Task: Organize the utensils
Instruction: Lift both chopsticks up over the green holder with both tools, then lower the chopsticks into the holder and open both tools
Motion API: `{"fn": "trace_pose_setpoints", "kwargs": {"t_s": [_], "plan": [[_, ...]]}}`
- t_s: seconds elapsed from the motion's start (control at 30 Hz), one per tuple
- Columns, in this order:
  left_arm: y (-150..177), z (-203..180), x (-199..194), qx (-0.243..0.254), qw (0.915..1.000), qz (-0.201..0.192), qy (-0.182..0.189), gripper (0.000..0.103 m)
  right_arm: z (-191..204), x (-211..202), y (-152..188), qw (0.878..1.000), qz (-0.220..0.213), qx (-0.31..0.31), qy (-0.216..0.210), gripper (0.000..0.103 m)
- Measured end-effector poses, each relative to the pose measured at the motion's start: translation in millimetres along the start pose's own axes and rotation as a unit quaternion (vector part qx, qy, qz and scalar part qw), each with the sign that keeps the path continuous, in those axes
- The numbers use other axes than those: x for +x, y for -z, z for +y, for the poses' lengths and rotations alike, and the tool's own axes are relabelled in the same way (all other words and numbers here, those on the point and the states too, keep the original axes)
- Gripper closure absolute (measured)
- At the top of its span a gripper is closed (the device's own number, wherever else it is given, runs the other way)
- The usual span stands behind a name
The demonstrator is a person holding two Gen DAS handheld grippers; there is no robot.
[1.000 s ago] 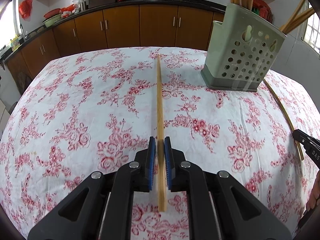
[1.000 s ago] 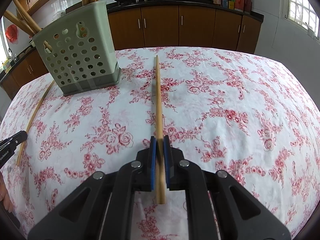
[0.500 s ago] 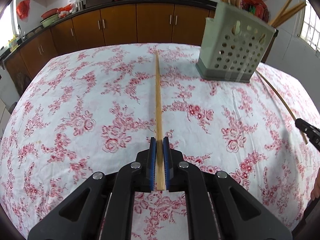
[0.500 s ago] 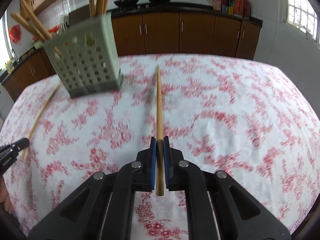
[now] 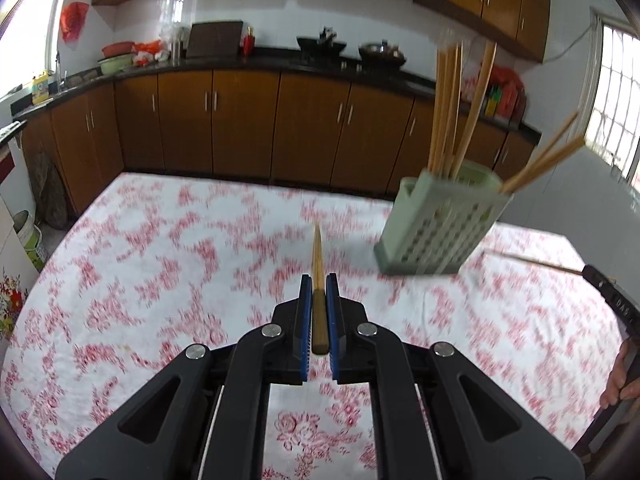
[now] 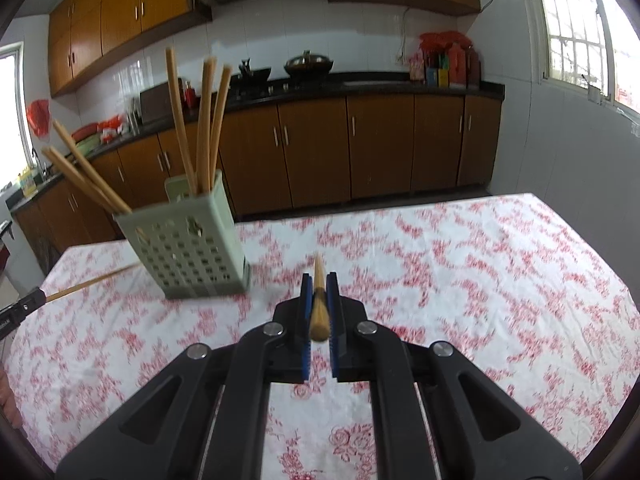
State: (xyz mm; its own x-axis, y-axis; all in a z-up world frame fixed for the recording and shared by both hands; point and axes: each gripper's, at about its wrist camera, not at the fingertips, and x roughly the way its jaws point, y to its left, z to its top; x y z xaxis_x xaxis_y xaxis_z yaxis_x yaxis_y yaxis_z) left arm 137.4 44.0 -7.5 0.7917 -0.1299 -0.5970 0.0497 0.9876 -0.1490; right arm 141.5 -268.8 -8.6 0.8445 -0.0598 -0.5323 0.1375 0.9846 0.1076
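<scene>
The table [image 5: 120,280] under its floral cloth carries one landmark, the green perforated holder [image 5: 440,228], already bristling with chopsticks: some upright, some leaning far out over its rim. That crowding is my main worry. As I judge it, a stick brought down at a slant could knock the leaning ones or catch the rim and tip the light holder over.

My left gripper [image 5: 319,292] is clenched on a chopstick [image 5: 318,256], raised off the cloth in front of the holder and to its left, tip pointing forward. My right gripper [image 6: 319,292] grasps its own chopstick [image 6: 318,280], lifted to the right of the holder. Both are held near the butt end, so the long free length may swing or pivot in the pads.

Both arms converging on the holder could clash.

One stray chopstick [image 6: 92,282] lies on the cloth beside the holder's base.
</scene>
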Motion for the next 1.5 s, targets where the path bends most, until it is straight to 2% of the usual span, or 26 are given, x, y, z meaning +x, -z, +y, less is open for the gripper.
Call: {"fn": "trace_pose_setpoints", "kwargs": {"t_s": [0.3, 0.63, 0.87, 1.03, 1.2, 1.4, 1.5], "plan": [[-27.2, 2.4, -28.5, -0.015, 0.9983, -0.056, 0.009, 0.096, 0.0, -15.7, -19.8, 0.999, -0.038, 0.009, -0.008, 0.095], [-45.7, -4.8, -47.9, -0.003, 0.9958, -0.091, 0.015, 0.096, 6.3, -32.3, -32.2, 0.998, -0.064, 0.008, -0.026, 0.095], [-64.1, -20.2, -67.4, 0.013, 0.9929, -0.113, 0.034, 0.096, 11.6, -53.2, -57.8, 0.995, -0.076, 0.020, -0.068, 0.095], [-84.4, -41.4, -85.0, 0.027, 0.9881, -0.143, 0.051, 0.096, 20.5, -72.5, -83.5, 0.989, -0.098, 0.029, -0.111, 0.095], [-110.6, -66.9, -97.6, 0.028, 0.9807, -0.181, 0.068, 0.096, 38.7, -93.8, -116.1, 0.979, -0.143, 0.027, -0.141, 0.095], [-144.8, -92.8, -96.8, 0.019, 0.9710, -0.227, 0.073, 0.096, 60.0, -93.8, -149.6, 0.970, -0.194, 0.022, -0.142, 0.095], [-154.1, -100.0, -86.5, 0.018, 0.9671, -0.248, 0.053, 0.096, 67.7, -84.3, -159.8, 0.968, -0.213, 0.017, -0.131, 0.095]]}}
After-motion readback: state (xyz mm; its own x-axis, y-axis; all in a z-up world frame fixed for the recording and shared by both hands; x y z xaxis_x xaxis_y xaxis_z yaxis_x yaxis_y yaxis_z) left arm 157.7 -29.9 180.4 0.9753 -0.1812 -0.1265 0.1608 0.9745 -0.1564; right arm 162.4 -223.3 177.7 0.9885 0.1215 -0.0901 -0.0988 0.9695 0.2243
